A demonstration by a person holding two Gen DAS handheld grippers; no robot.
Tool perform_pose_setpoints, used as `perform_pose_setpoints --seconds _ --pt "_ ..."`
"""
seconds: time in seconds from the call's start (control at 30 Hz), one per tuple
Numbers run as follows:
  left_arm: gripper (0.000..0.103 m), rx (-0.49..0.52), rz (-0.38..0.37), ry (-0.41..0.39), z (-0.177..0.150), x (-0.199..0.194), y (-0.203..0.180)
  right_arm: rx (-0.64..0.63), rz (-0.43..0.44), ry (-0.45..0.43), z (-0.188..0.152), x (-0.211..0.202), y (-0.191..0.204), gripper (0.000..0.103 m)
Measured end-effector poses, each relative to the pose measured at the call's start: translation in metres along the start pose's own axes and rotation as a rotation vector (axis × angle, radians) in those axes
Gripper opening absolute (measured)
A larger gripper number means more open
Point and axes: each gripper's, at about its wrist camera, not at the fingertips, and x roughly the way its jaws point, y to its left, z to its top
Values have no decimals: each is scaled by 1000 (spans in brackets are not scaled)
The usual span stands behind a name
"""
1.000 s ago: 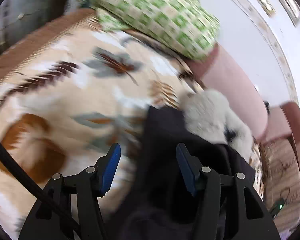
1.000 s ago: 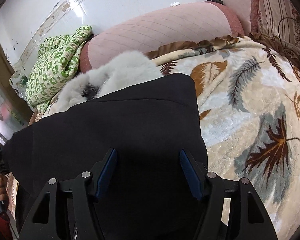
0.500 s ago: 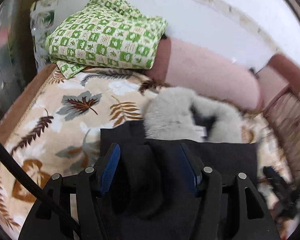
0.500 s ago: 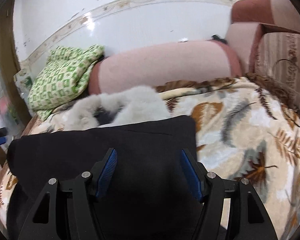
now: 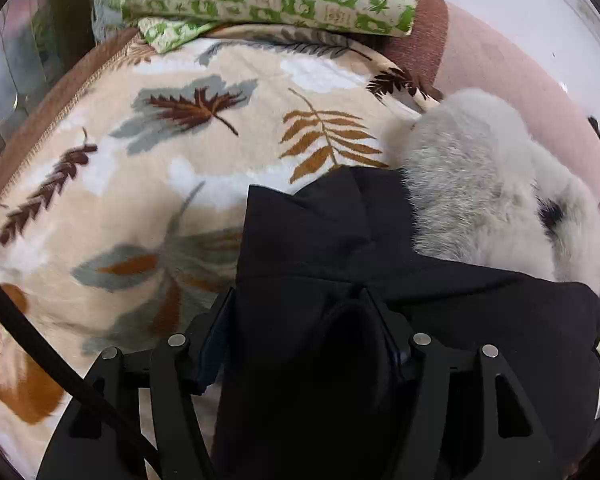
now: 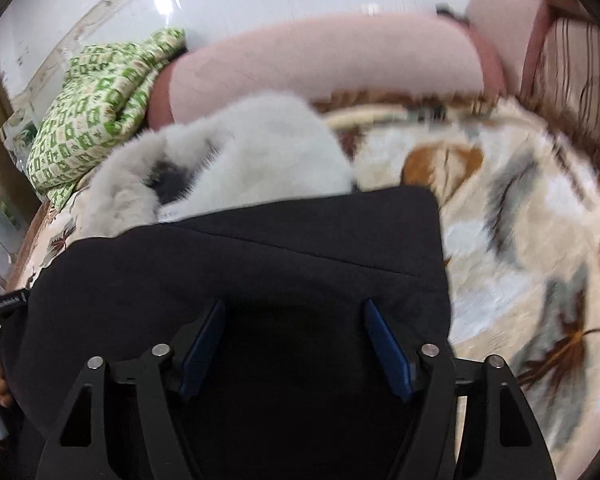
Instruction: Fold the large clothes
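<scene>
The left gripper [image 5: 306, 334] has its fingers spread, with a bunched fold of the black coat [image 5: 324, 240] lying between them on the leaf-patterned blanket [image 5: 160, 168]. The coat's grey fur collar [image 5: 484, 188] lies toward the pink bolster [image 6: 324, 60]. The right gripper [image 6: 294, 344] hovers over the coat [image 6: 260, 264], fingers apart, gripping nothing.
</scene>
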Motion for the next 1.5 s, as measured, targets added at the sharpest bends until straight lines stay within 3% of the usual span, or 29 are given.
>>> perform_pose_setpoints --seconds 0.27,0.4,0.53,0.63,0.67,0.77,0.97,1.1,1.17,1.3,1.4,1.5 --pt "67 39 67 -15 4 -10 -10 -19 -33 -34 -3 4 1 87" --pt "63 21 2 -95 5 -68 -9 -85 -65 -75 5 -25 11 87" --pt "64 42 -44 -167 -2 -107 -19 -112 -83 -175 8 -69 19 87" --pt "65 114 -2 -144 -9 -96 -38 -130 -118 -155 13 -63 27 82" --pt "65 139 30 -130 -12 -86 -45 -140 -136 -142 14 -58 29 76" --pt "67 167 78 -57 -18 -50 -51 -148 -133 -52 13 -26 30 69" --pt "71 205 139 -88 -27 -34 -60 -51 -69 -4 5 2 7 73" --pt "67 178 92 -87 -22 -57 -54 -96 -120 -8 8 -9 14 76" --pt "67 152 38 -109 -26 -80 -47 -137 -144 -66 5 -36 29 73" --pt "67 167 27 -156 -52 -105 -37 -203 -49 -105 -22 -73 50 73" --pt "68 181 66 -118 -68 -87 -33 -224 -37 -41 -44 -56 59 72" --pt "68 155 50 -78 -67 -79 -28 -225 -65 1 -46 -37 61 74"
